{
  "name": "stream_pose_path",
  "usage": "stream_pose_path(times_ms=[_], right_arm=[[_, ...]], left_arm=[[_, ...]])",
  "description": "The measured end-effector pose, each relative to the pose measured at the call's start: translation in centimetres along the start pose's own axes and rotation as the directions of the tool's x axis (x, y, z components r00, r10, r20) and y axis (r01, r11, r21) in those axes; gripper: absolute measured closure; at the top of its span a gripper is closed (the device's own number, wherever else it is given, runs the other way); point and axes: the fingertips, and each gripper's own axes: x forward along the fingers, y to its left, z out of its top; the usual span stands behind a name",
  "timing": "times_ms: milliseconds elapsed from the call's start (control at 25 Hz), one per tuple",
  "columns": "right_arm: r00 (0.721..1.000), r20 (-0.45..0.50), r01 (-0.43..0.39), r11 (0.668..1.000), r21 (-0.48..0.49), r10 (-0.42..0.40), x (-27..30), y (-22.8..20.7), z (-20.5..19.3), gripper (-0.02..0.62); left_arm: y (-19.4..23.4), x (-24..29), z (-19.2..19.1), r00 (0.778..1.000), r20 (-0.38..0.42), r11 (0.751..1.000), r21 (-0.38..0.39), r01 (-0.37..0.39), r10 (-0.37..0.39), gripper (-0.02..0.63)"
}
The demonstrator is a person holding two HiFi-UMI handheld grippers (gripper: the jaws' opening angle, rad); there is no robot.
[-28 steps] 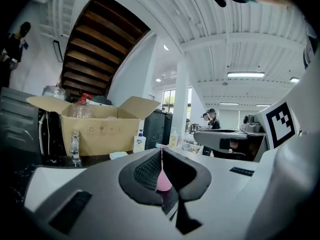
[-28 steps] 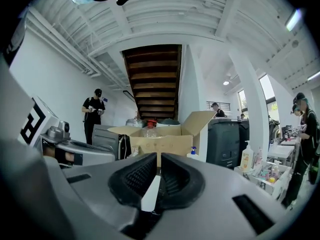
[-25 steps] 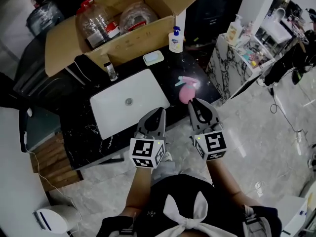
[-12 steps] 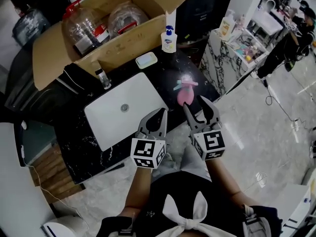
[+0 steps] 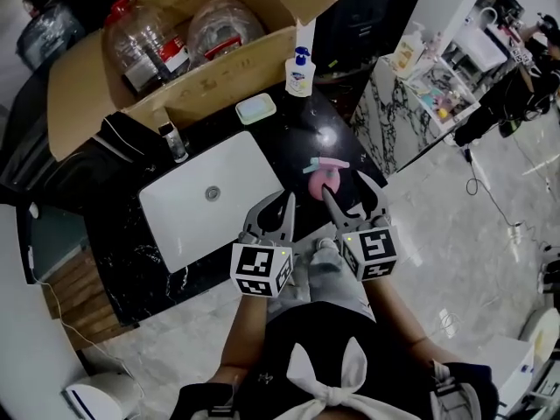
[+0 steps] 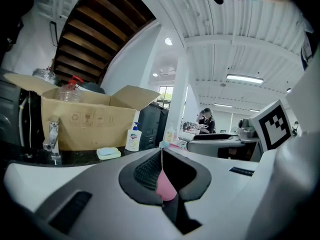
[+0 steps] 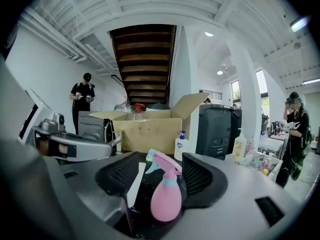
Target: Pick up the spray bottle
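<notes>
The spray bottle, pink with a pale turquoise collar and nozzle, stands upright on the black marble bench. It is close to the front edge near the front right corner, just right of the white sink. Its trigger head is turned toward the sink side.

The right hand-held gripper reaches over the front edge with its jaws wide and opening. The bottle's body sits between the two ribbed pads, and neither pad presses on it. The left hand-held gripper is just beside it, over the sink's front right corner. Its jaws are drawn together until the tips meet, with nothing held, and only a sliver of the pink bottle shows past them.

The other things stand behind the bottle, well apart from it. A soap dish lies near the back edge, beyond the sink's back right corner. A pump bottle of hand soap stands at the back right corner, touching or almost touching the big open cardboard box. The box holds clear plastic jugs. A chrome faucet rises at the back edge of the sink.

Off the bench's right end, a marble-faced stand carries small bottles. A person in dark clothes stands far back by the staircase.
</notes>
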Motion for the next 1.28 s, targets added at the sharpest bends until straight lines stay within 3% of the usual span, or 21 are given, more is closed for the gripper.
stream_pose_path(times_ms=[360, 560, 840, 1280], right_arm=[[0.993, -0.099, -0.059, 0.997, 0.039, 0.063, 2.8, -1.6, -3.0, 0.342], [0.993, -0.095, -0.063, 0.997, 0.044, 0.067, 3.7, -2.4, -3.6, 0.341], [0.991, -0.106, -0.077, 0.996, 0.055, 0.082, 4.2, -3.0, -4.0, 0.341], [0.972, -0.154, -0.166, 0.984, 0.069, 0.175, 4.9, -2.2, -5.7, 0.339]], left_arm=[[2.3, 1.7, -0.2, 0.996, -0.018, 0.995, -0.042, -0.091, 0.091, 0.577], [2.7, 2.1, -1.6, 0.991, -0.057, 0.992, -0.050, -0.120, 0.117, 0.577], [2.6, 2.6, -2.3, 0.988, -0.078, 0.990, -0.051, -0.135, 0.131, 0.577], [1.9, 3.2, -3.0, 0.985, -0.097, 0.988, -0.055, -0.147, 0.142, 0.577]])
